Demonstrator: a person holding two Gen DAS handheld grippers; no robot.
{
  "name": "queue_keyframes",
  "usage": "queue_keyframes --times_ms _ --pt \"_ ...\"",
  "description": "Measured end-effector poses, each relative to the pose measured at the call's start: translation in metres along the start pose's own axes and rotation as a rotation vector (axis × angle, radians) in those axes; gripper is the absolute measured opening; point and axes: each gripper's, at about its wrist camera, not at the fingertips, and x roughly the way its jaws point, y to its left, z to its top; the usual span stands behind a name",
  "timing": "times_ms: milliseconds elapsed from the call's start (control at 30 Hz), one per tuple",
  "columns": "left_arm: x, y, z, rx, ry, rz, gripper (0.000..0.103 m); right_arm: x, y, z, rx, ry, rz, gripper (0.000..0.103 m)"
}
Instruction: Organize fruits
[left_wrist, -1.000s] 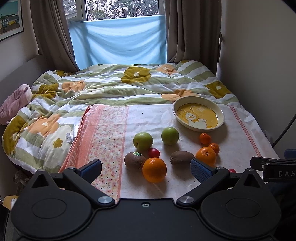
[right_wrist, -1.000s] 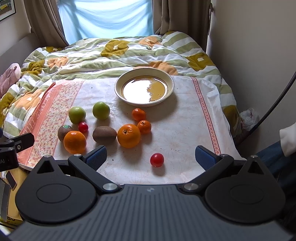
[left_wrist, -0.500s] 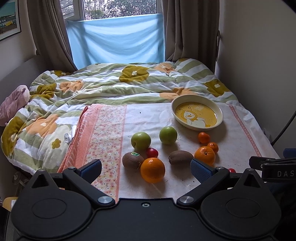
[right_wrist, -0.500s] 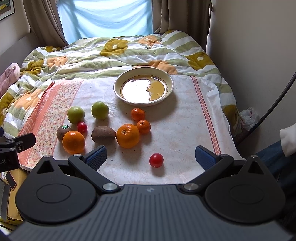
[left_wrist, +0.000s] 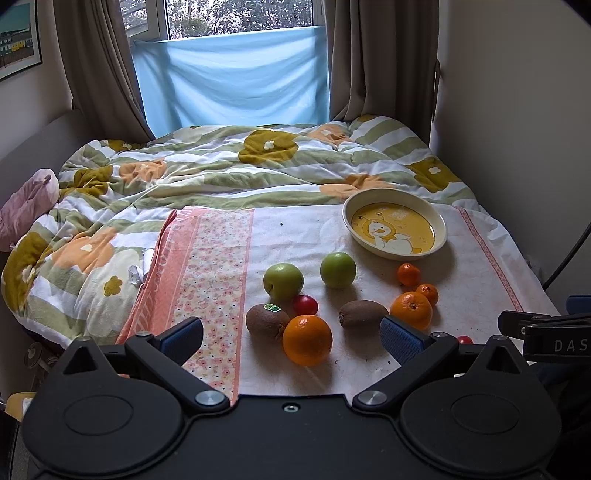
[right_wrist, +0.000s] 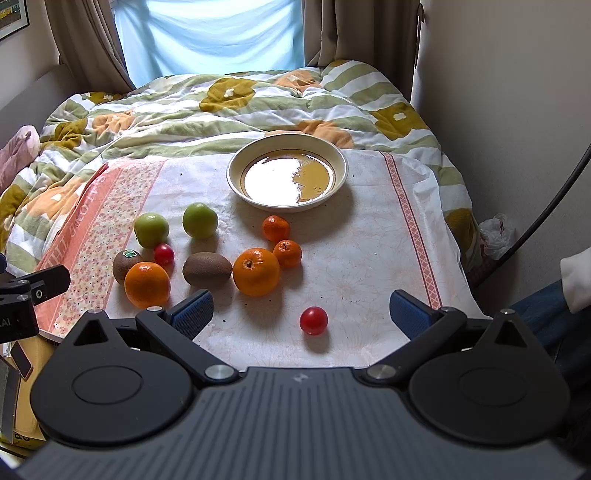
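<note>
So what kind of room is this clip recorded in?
Most likely a home bedroom. A bed with a green-striped floral quilt fills the view, brown curtains frame a window behind it, and the loose fruit and a cream ceramic plate with a yellow cartoon centre sit on a pink-bordered white cloth spread over the bed.

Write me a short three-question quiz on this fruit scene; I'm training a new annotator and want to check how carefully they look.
1. True or false: the plate already holds some fruit.
2. How many green apples lie on the cloth?
3. Which fruit lies nearest the right gripper? A. the stickered kiwi B. the lone cherry tomato C. a small mandarin

Key:
1. False; the plate is empty, and all the fruit is on the cloth.
2. Two, side by side.
3. B; it lies apart from the other fruit, between the open fingers in the right wrist view.
</note>
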Motion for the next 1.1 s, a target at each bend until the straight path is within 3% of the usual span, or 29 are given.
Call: queue_keyframes --times_ms 1100 --pt "0.0032 0.0073 0.0005 0.01 0.013 -0.008 0.103 -0.0049 0.0016 0.0052 0.013 -0.001 -0.011 0.103"
